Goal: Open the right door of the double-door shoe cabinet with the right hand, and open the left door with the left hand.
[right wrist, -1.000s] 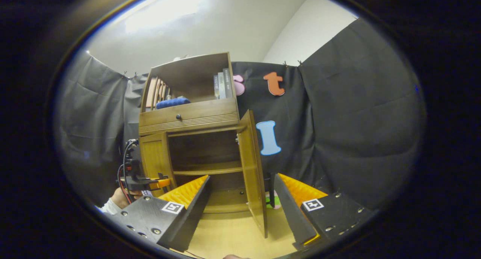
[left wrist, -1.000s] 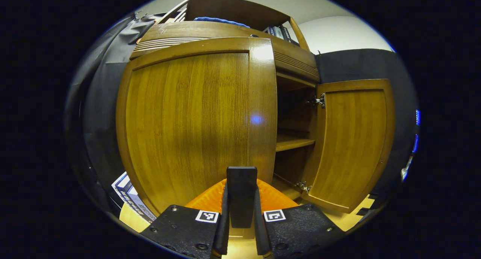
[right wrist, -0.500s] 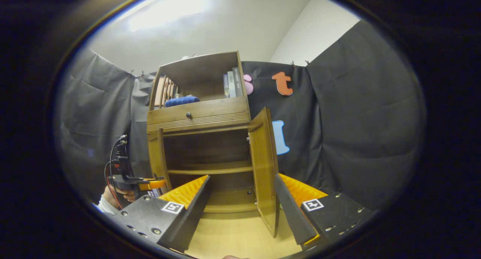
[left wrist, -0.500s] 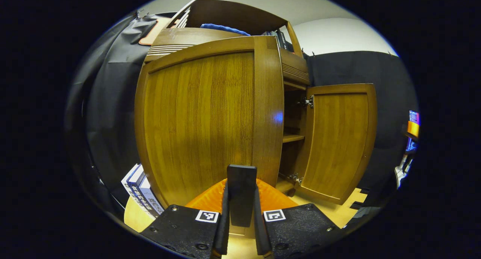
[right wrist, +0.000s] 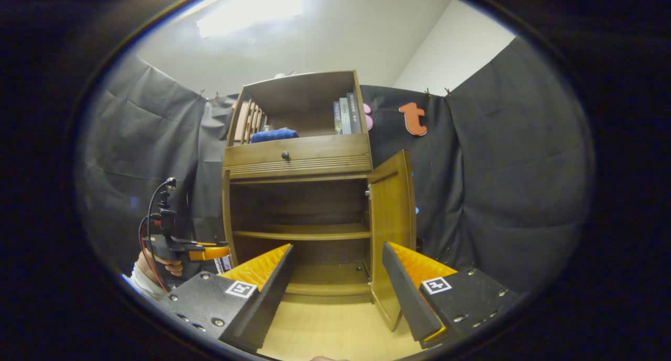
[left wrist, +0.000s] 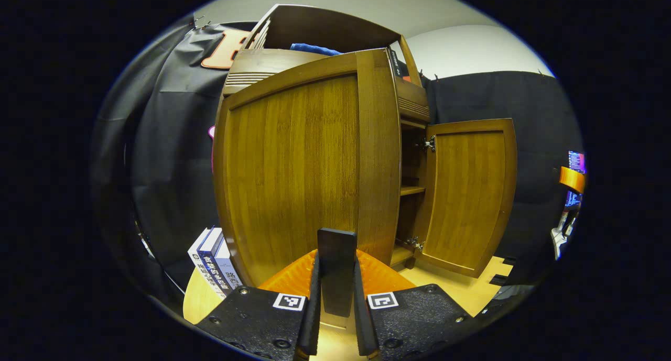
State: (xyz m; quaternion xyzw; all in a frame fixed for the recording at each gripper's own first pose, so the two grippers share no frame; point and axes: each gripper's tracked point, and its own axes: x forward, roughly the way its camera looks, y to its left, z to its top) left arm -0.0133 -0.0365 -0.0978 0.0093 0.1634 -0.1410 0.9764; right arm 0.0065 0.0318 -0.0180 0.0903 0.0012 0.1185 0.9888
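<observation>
Left door held at its free edge, swinging out

The left door (left wrist: pixel 299 167) stood upright, long axis vertical, its free edge directly ahead of the left hand-held gripper (left wrist: pixel 335 277), whose fingers were pinched on a dark handle (left wrist: pixel 336 269) low on that edge. The right door (right wrist: pixel 390 230) stood wide, beside the right hand-held gripper (right wrist: pixel 338 282), fingers spread, holding nothing.

walls: black cloth (right wrist: pixel 498 183) | floor: light wood (right wrist: pixel 330 324) | ceiling: white, lit (right wrist: pixel 314 31)
</observation>
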